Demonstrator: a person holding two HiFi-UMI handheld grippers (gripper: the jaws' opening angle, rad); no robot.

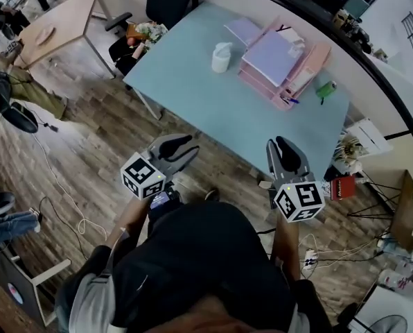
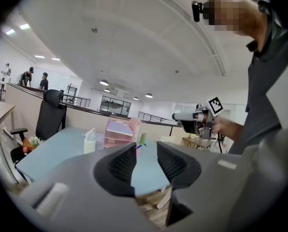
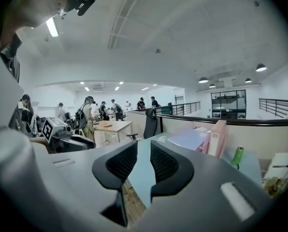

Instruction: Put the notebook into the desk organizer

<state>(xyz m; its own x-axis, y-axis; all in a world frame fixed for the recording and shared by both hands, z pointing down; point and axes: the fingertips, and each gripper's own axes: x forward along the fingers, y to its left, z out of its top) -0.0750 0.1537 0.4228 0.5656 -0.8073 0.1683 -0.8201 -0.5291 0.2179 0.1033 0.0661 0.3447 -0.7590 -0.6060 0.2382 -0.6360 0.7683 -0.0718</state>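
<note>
A lavender notebook (image 1: pixel 243 29) lies flat on the light blue table (image 1: pixel 213 103), just beyond the pink desk organizer (image 1: pixel 300 71). Another lavender folder (image 1: pixel 272 54) rests on the organizer's top tier. Both grippers hover over the wooden floor, short of the table's near edge and well away from the notebook. My left gripper (image 1: pixel 190 148) has a narrow gap between its jaws with nothing in it. My right gripper (image 1: pixel 279 144) is likewise slightly open and empty. The left gripper view shows the organizer (image 2: pixel 119 132) ahead, past the left gripper (image 2: pixel 146 151). Beyond the right gripper (image 3: pixel 144 151) stands the organizer (image 3: pixel 216 137).
A white container (image 1: pixel 221 56) stands on the table left of the organizer, a green bottle (image 1: pixel 326 89) to its right. A black office chair (image 1: pixel 166 2) sits at the table's far left corner. Cables (image 1: pixel 61 186) trail over the floor. Several people stand by a wooden table (image 3: pixel 112 125).
</note>
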